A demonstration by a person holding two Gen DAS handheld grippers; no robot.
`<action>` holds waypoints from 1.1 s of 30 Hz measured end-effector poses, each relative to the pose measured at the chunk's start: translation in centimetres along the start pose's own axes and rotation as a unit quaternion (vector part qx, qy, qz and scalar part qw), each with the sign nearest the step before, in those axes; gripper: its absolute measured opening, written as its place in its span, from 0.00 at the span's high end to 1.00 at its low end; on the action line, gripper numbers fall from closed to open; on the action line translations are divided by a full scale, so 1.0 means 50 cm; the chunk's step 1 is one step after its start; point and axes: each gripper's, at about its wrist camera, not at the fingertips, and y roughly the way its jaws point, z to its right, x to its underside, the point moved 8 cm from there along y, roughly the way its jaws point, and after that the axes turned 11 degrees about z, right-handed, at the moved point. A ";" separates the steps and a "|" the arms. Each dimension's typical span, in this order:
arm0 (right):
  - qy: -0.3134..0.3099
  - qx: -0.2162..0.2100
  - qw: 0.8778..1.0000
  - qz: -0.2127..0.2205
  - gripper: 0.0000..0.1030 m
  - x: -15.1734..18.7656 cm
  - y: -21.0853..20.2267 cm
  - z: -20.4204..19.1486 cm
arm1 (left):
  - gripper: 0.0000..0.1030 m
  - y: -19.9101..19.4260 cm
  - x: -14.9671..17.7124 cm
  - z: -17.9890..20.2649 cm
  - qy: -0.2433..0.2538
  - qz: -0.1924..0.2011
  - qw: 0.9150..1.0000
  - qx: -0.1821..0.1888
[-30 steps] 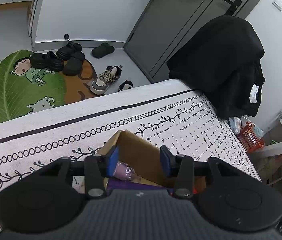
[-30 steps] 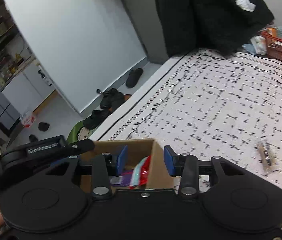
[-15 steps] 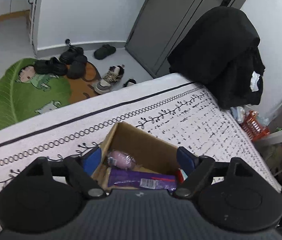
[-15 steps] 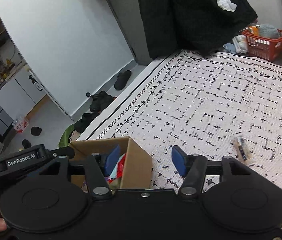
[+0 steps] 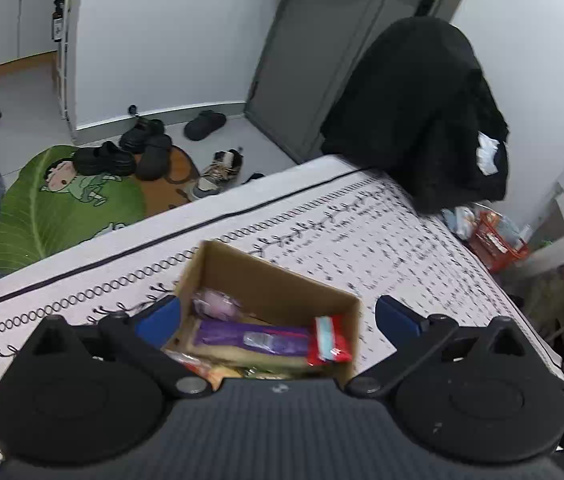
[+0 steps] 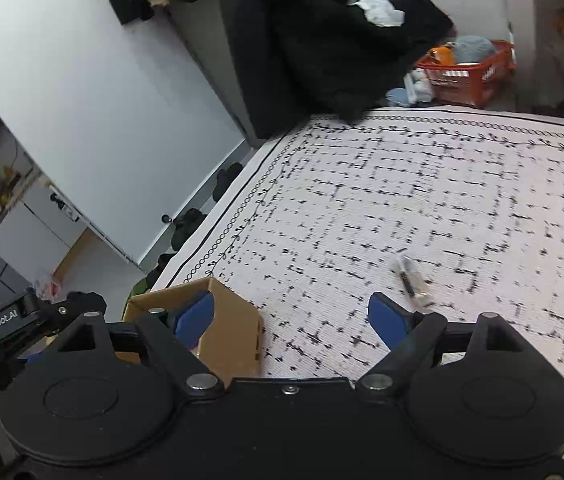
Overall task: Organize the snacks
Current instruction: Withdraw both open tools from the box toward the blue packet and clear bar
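— Snacks, where are they sitting right now?

— Most are lying inside the cardboard box [image 5: 266, 280], which is resting on the patterned bedspread [image 5: 401, 248] near the bed's long edge, the one facing the floor with the shoes [image 5: 122, 152]. I am seeing a purple packet [image 5: 250, 338] lying flat across the middle of the box, a pink wrapped piece [image 5: 216, 306] behind it toward the far wall of the box, and a red packet [image 5: 329, 340] leaning against the right wall.

— And your left fingers [image 5: 162, 316]?

— My left gripper [image 5: 278, 318] is hanging above the box with its fingers spread wide and released, one to each side of the box, gripping nothing.

— The right ones?

— My right gripper [image 6: 291, 316] is also spread open and empty. Its left finger is showing over the open top of the box [image 6: 226, 332]; the other is hovering above bare bedspread [image 6: 441, 184].

— Anything outside the box?

— One clear-wrapped snack stick [image 6: 411, 282] is lying on the bedspread, well apart from the box, just beyond my right-hand fingertip, toward the middle of the bed.

— What else is around?

— A black coat [image 6: 321, 40] is hanging at the far corner of the bed, a red basket [image 6: 469, 76] is sitting on the floor beyond the far edge, and a green leaf rug [image 5: 54, 208] is lying under the shoes.
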 end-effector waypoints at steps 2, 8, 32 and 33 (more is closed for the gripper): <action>0.007 -0.003 1.000 0.004 0.18 -0.007 -0.010 0.011 | 0.00 -0.010 0.003 0.020 0.009 -0.001 1.000 0.004; 0.026 -0.019 0.999 -0.006 0.10 0.001 -0.036 0.041 | 0.00 -0.039 0.019 0.072 0.018 -0.002 1.000 0.015; 0.084 -0.013 0.996 0.002 0.05 0.008 -0.097 0.219 | 0.01 -0.093 0.153 0.244 0.027 -0.029 0.999 0.036; 0.086 -0.012 0.996 0.002 0.05 0.008 -0.097 0.226 | 0.01 -0.092 0.162 0.253 0.030 -0.029 0.998 0.036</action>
